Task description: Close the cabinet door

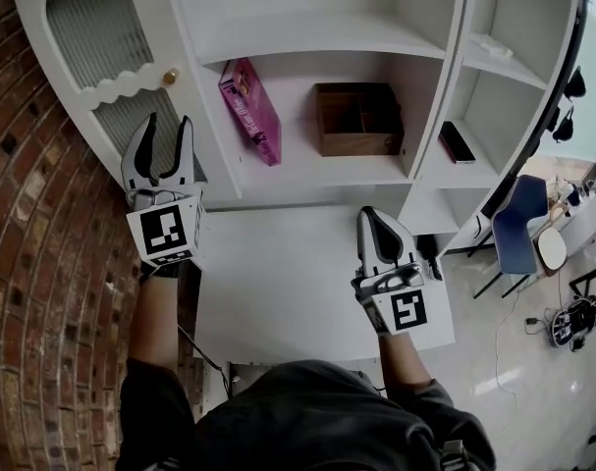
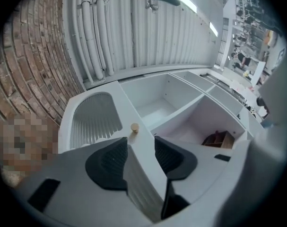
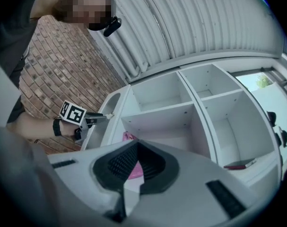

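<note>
The white cabinet door (image 1: 121, 88) with ribbed glass panels and a gold knob (image 1: 170, 77) stands swung open at the left of the cabinet (image 1: 307, 32). My left gripper (image 1: 166, 137) straddles the door's free edge just below the knob. In the left gripper view, the door edge (image 2: 142, 174) fills the gap between the pads (image 2: 110, 162) of the left gripper (image 2: 141, 137), with the knob (image 2: 134, 126) right at the tips. My right gripper (image 1: 380, 232) hovers over the white countertop (image 1: 278, 283), shut and empty; its closed tips (image 3: 137, 144) point toward the shelves.
On the middle shelf are a leaning pink book (image 1: 250, 109) and a wooden box (image 1: 358, 118); a black phone (image 1: 457, 141) lies in the right bay. A brick wall (image 1: 42, 243) curves close behind the open door. A blue chair (image 1: 518, 226) stands at right.
</note>
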`<state>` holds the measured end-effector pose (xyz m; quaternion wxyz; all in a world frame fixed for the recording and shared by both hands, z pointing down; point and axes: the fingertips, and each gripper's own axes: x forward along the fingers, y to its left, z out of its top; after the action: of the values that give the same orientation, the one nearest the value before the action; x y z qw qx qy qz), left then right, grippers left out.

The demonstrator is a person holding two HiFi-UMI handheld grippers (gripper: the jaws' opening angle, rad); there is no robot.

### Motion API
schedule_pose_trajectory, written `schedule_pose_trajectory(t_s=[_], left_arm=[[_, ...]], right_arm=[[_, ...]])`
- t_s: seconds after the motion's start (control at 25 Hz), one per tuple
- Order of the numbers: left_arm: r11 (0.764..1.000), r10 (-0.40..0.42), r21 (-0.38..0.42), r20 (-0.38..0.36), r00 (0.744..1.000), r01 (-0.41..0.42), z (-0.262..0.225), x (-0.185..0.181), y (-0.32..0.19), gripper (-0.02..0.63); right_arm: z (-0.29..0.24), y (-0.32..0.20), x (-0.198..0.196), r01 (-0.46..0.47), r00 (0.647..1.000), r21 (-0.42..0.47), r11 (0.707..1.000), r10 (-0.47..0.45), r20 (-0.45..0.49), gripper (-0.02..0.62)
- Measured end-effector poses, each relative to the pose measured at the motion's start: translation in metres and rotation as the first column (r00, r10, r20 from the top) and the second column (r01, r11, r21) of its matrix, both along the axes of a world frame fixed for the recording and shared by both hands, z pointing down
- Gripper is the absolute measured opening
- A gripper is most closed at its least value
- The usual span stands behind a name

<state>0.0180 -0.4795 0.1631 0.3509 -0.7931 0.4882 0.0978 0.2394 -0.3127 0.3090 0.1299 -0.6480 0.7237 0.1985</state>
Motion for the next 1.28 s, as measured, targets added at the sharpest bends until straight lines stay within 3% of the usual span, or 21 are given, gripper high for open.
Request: schedule_pose_trajectory(t_s=[0.56, 1.28], left_arm=[[0.998, -0.014, -0.055, -0.031, 0.999, 0.012, 0.018, -0.071, 0.051, 0.141], [0.991, -0.080, -0.118, -0.093, 0.992, 0.069, 0.051, -0.152, 0.125, 0.047]], right_arm=[[-0.029, -0.012, -0.073, 0.155, 0.987, 0.045, 0.987, -0.152, -0.057, 0.002], [-0.059, -0.015, -0.155, 0.300, 0.950, 0.089, 0.950, -0.289, -0.120, 0.002]])
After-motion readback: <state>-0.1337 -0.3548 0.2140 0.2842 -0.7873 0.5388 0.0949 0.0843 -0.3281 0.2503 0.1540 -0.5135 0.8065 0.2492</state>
